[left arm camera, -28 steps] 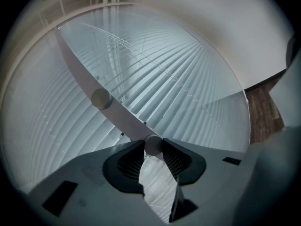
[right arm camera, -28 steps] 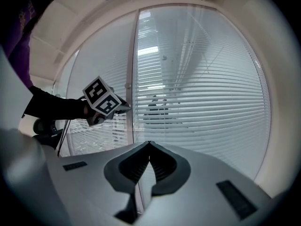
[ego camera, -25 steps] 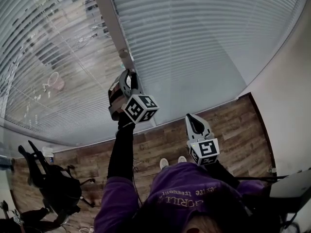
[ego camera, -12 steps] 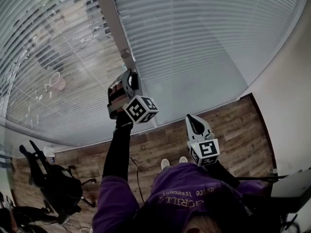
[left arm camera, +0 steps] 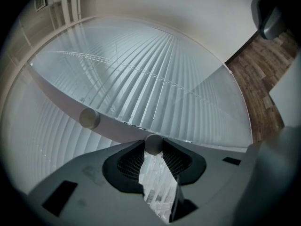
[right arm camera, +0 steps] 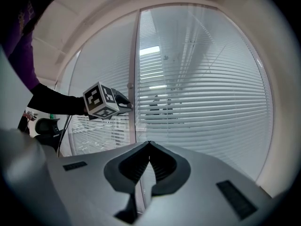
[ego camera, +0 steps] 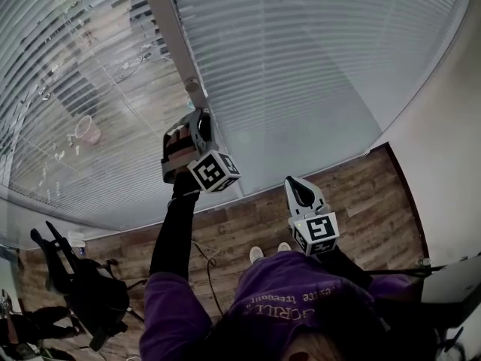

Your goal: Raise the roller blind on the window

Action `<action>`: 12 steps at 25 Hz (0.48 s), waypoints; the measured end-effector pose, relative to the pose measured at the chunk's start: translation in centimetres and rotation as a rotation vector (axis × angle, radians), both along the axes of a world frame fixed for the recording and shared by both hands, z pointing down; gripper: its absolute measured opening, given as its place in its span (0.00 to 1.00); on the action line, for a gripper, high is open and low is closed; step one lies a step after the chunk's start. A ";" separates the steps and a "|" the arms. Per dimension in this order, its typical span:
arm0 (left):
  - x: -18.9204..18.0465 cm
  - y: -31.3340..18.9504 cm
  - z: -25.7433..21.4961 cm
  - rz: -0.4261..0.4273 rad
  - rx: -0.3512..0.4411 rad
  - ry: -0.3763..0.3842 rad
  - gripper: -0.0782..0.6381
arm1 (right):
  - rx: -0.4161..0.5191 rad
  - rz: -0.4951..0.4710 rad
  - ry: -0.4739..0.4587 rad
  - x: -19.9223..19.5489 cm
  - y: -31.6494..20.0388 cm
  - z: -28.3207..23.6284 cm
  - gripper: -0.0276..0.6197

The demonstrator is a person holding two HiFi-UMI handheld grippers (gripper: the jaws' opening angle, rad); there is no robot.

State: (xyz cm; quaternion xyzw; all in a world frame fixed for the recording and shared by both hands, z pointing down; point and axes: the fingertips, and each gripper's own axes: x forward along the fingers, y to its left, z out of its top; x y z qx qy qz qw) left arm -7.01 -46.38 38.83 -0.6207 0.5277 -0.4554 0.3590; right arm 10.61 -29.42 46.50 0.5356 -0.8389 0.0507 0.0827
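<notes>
A person in a purple top stands at a window hung with two slatted blinds, one (ego camera: 68, 74) left of a pale upright post (ego camera: 165, 21) and one (ego camera: 301, 59) right of it. Both are let down and cover the glass to a low sill above the wood floor (ego camera: 361, 194).

Two small round knobs show along the post. One (left arm camera: 89, 119) stands free. The other (left arm camera: 154, 144) sits at the tips of the left gripper (ego camera: 197, 122), which is held up at arm's length against the post. Its two fingers (left arm camera: 129, 161) are drawn in until only a narrow slit shows between the pads, and the tips pinch that second knob from either side.

The right gripper (ego camera: 299, 186) is held low, close to the person's chest and well apart from the left one, pointing at the right-hand blind without touching it. Its two fingers (right arm camera: 134, 166) are pressed together tip to tip, with nothing between them.

One dark chair (ego camera: 83, 292) stands on the floor at the left.
</notes>
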 end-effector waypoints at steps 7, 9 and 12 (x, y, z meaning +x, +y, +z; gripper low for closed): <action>-0.2 0.3 -0.1 0.000 -0.006 -0.027 0.28 | 0.006 -0.025 0.005 -0.7 -0.1 -0.2 0.04; -0.1 0.4 -0.1 0.005 -0.005 -0.038 0.28 | 0.005 -0.026 0.006 -0.5 -0.1 -0.3 0.04; 0.1 0.4 -0.2 0.023 -0.006 -0.062 0.28 | 0.000 -0.018 0.006 -0.3 0.0 -0.3 0.04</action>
